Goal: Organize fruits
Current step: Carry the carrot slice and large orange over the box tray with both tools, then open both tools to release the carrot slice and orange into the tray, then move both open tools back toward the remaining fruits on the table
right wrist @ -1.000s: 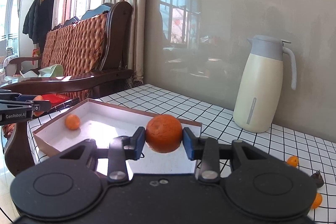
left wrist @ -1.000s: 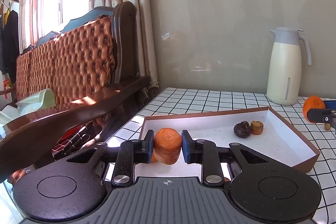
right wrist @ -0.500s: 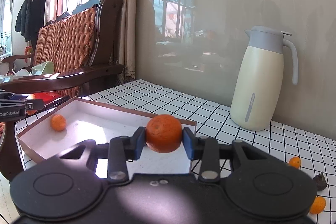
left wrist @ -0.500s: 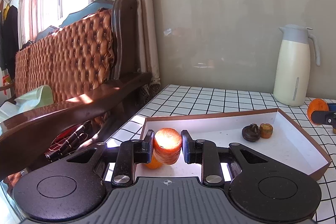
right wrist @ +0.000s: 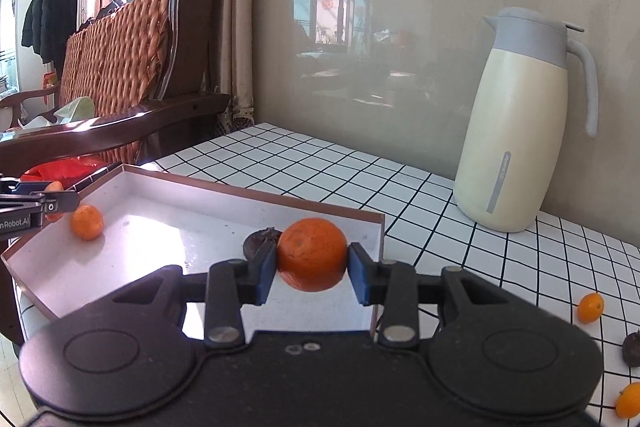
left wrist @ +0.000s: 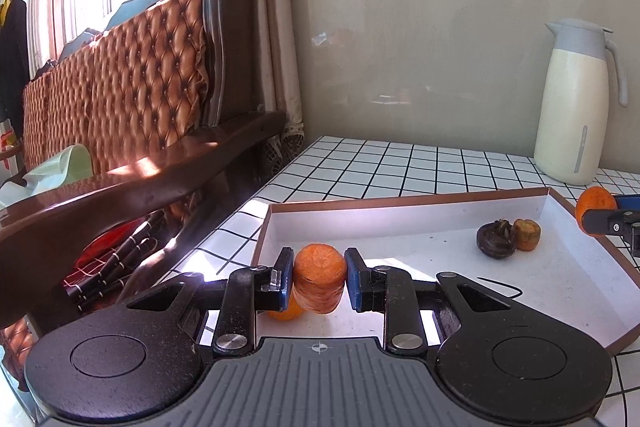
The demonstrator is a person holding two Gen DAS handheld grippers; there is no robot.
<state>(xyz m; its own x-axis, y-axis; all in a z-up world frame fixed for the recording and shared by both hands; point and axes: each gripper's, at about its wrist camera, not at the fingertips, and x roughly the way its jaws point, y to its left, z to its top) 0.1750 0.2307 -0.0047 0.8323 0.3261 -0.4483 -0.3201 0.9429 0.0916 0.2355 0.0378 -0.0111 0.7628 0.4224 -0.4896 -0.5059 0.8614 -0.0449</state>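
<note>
- My left gripper (left wrist: 319,281) is clamped on a carrot chunk (left wrist: 320,277), blue pads tight against both its sides, cut face up.
- My right gripper (right wrist: 312,267) is closed the same way on an orange (right wrist: 312,254), which fills the narrow gap between the pads.
- Both loads hang over the shallow white tray (left wrist: 400,201) that sits at the table's left edge, near its back corner by the sofa (left wrist: 120,75).
- From the left wrist view the carrot chunk hangs above the tray's near left corner, its long axis roughly upright, with a small orange fruit (left wrist: 285,309) on the floor just beneath and behind it.
- From the right wrist view the orange hovers over the tray's right side, close to that rim; a dark fruit (right wrist: 260,241) lies just behind it, partly hidden.
- A small stubby orange piece (left wrist: 527,234) touches the dark fruit in the left view.
- I judge the coming move to be a straight lowering and release for each hand; the tray floor lies directly below both, so neither needs to travel sideways.
- The left drop looks tighter, since the small fruit sits almost under the chunk.
- Loose kumquats (right wrist: 590,307) remain on the table's right side, nearer my right hand, beyond the thermos jug (right wrist: 520,131).
</note>
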